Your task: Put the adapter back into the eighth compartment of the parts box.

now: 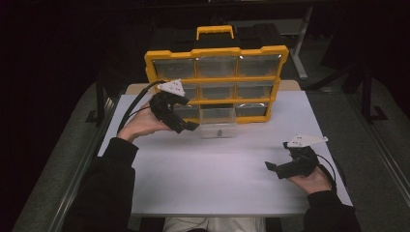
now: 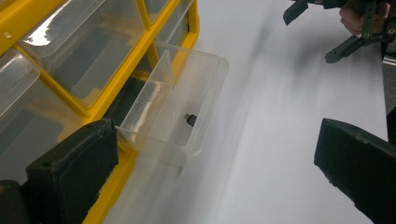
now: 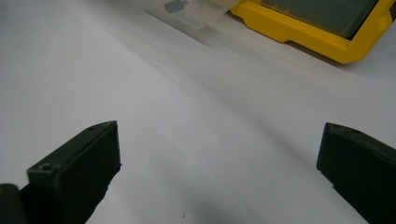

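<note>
Open drawer, small part inside, both grippers empty.

The left gripper [image 1: 189, 126], jaws wide, hovers just left of the pulled-out clear drawer [image 2: 187, 100] of the yellow organizer [image 1: 216, 53]; a small dark part [image 2: 190, 119] lies ahead of it. Likely next: come squarely to the drawer front and push gently. The right gripper [image 1: 271, 168], also wide, idles over the table [image 1: 212, 179]. No readable writing.

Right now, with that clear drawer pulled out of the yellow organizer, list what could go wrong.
1. The clear drawer sticks far out of the yellow organizer; a further tug might pull it free and spill the small dark part inside.
2. The left gripper sits open right beside the drawer, so a careless swing could knock it sideways.
3. The organizer stands upright on the white table; pushing the drawer hard might tip it backward.
</note>
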`<act>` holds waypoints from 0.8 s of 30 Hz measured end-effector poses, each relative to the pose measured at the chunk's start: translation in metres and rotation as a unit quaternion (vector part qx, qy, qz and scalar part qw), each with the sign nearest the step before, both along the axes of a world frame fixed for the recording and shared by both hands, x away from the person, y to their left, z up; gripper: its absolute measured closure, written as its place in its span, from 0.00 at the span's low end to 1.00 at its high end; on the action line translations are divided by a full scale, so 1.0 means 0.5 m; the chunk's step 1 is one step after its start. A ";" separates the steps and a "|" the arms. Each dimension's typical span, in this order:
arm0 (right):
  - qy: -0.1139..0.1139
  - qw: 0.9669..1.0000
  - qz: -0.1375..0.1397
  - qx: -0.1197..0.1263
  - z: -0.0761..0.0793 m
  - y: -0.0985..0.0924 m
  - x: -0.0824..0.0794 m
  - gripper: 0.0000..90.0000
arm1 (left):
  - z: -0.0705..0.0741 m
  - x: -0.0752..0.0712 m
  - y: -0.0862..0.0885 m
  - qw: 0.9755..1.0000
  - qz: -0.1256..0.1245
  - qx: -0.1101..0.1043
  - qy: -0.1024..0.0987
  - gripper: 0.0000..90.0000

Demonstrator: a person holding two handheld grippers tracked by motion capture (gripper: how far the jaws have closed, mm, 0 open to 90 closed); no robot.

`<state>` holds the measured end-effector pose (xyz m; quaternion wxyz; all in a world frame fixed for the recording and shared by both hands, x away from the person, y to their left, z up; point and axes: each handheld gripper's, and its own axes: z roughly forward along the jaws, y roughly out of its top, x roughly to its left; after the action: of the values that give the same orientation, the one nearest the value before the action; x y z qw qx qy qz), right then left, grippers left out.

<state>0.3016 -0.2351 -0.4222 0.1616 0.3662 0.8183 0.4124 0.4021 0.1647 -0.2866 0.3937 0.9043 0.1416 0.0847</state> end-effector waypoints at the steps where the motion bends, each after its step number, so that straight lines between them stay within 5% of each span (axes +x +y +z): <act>1: 0.000 1.000 0.000 0.000 0.000 0.000 0.000 0.00 | -0.002 -0.002 0.003 1.000 0.001 -0.002 0.000 0.00; 24: 0.001 1.000 0.001 -0.003 -0.001 0.001 0.001 0.00 | -0.046 -0.043 0.083 0.999 0.031 -0.026 -0.001 0.00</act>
<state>0.3020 -0.2345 -0.4226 0.1614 0.3650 0.8202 0.4099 0.3804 0.2063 -0.3099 0.4144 0.8889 0.1712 0.0941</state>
